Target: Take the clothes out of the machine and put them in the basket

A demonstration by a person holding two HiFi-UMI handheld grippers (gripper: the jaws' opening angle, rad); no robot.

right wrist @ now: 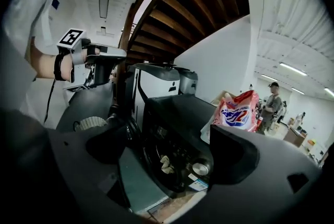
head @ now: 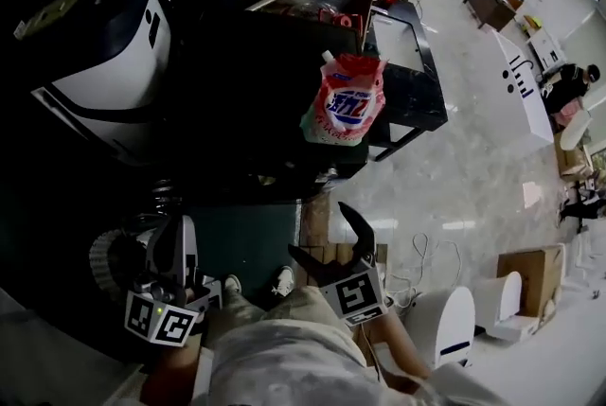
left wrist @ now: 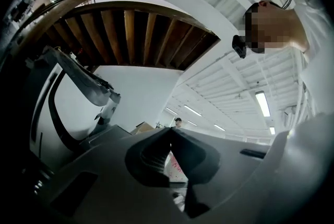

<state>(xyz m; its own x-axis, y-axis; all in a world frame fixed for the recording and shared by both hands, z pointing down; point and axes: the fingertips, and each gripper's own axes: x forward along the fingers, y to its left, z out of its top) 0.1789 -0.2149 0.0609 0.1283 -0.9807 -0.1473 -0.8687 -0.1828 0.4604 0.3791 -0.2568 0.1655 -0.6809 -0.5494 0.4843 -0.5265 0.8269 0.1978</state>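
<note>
Looks barely started: nothing lifted out, nothing carried. Can make out one pale cloth (right wrist: 166, 163) lying in what seems the round mouth of the dark machine (right wrist: 177, 110), low on its front. Cannot pick out a basket with certainty. Left gripper (head: 178, 222): jaws pressed together, empty. Right gripper (head: 319, 229): jaws spread wide, empty, facing the machine.

One machine (head: 237, 101), one detergent pouch (head: 347, 101), one cloth (right wrist: 166, 164), and two tongs: left tongs (head: 177, 229), right tongs (head: 320, 229).
</note>
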